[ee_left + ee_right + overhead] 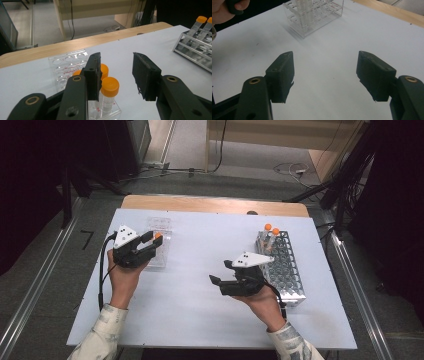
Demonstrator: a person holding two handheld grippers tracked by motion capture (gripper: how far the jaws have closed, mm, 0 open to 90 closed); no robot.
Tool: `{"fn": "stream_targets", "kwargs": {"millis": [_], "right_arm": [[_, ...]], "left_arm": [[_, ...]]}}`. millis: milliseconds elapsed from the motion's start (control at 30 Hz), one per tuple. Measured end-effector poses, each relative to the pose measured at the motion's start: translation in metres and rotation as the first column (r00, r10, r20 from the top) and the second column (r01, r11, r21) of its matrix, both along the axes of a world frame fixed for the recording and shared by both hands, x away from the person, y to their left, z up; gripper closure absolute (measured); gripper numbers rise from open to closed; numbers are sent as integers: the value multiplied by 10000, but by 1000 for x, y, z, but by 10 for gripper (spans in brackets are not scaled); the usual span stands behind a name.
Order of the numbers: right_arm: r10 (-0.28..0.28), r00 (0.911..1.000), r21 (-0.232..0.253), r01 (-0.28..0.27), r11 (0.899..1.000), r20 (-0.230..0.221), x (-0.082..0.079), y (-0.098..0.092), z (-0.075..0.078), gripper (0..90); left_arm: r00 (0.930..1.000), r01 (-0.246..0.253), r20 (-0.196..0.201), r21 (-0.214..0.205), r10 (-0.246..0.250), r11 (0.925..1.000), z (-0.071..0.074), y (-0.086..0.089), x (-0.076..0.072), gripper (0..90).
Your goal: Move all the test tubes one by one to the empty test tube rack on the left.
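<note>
The left hand-held gripper (116, 75) stands over the near end of the clear plastic tube rack (65, 65), at the left of the white surface (200, 270). Its jaws are parted and press on nothing. The orange-capped clear plastic tube (109, 95) stands upright in the rack's near corner, just beside the left jaw and not pinched. Two more orange caps show behind that jaw, partly hidden.

The right hand-held gripper (220, 282) is held wide and empty above bare surface. It sits just beside the perforated metal tube rack (285, 265), where two further orange-capped tubes (271, 236) stand at the far end.

Handling, by judgement: the tube looks light, stiff and smooth-walled, so it is likely to slip if pinched on the clear barrel. The screw cap looks the better hold, gripped squarely across its sides. The clear rack appears light enough to shift or tip if a tube is dragged sideways, so lifts should go straight up.

Pose: the left hand (122, 275) reaches in from the near edge, forearm angled slightly inward, with the gripper pointing forward and rightward over the rack. The right hand (265, 302) has its wrist turned so that the gripper points left across the surface, about level.
</note>
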State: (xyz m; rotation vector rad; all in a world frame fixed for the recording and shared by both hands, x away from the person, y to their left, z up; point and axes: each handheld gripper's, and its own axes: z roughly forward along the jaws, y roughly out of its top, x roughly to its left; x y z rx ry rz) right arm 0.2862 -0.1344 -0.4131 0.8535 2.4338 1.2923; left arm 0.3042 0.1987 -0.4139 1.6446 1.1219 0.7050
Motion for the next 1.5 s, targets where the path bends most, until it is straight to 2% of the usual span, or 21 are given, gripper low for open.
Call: {"fn": "stream_targets", "kwargs": {"millis": [167, 333, 433, 567, 667, 833, 933, 1000, 1067, 1167, 1267, 1333, 1433, 1500], "right_arm": [[-156, 9999, -50, 156, 9999, -2, 1, -3, 0, 291], [-465, 9988, -124, 467, 9988, 141, 4, -11, 2, 291], [-837, 9963, -121, 840, 9964, 208, 8, -20, 5, 291], [-1471, 9883, -91, 1476, 9890, 409, 17, -37, 11, 294], [-1950, 9785, -145, 1964, 9804, 672, 24, -49, 15, 294], [-2864, 9556, -124, 2879, 9576, 696, 39, -74, 15, 294], [-3448, 9367, -225, 3466, 9377, 601, 52, -90, 14, 294], [-3757, 9246, -299, 3781, 9253, 627, 59, -98, 14, 294], [-4131, 9081, -455, 4165, 9080, 681, 70, -105, 14, 295], [-4492, 8902, -567, 4536, 8894, 760, 83, -114, 12, 304], [-4717, 8788, -642, 4761, 8771, 721, 95, -120, 8, 327], [-4785, 8744, -734, 4839, 8720, 798, 100, -121, 5, 367], [-4806, 8735, -869, 4861, 8695, 775, 109, -122, -3, 409], [-4736, 8776, -892, 4789, 8733, 749, 113, -122, -7, 437]], "left_arm": [[10000, -30, -28, -92, 30, 10000, 2, 2, -2, 525], [9998, -112, -191, -266, 107, 9996, 3, 4, -3, 418], [9995, -183, -265, -377, 173, 9991, 4, 4, -4, 359], [9992, -350, -185, -347, 344, 9988, 4, 4, -6, 316], [9988, -443, -202, -348, 437, 9984, 4, 3, -7, 281], [9981, -607, -133, -364, 602, 9975, 6, 4, -9, 259], [9980, -633, -74, -401, 630, 9972, 7, 4, -10, 258], [9980, -632, -33, -415, 631, 9971, 7, 4, -11, 257], [9981, -623, -31, -404, 623, 9972, 8, 4, -11, 258], [9981, -618, -50, -386, 617, 9973, 7, 4, -11, 258], [9981, -616, -58, -368, 614, 9974, 7, 4, -11, 258], [9980, -623, -65, -380, 621, 9973, 7, 4, -11, 258], [9981, -621, -51, -370, 620, 9974, 7, 4, -11, 258], [9980, -633, -58, -388, 631, 9972, 7, 5, -11, 259]]}}
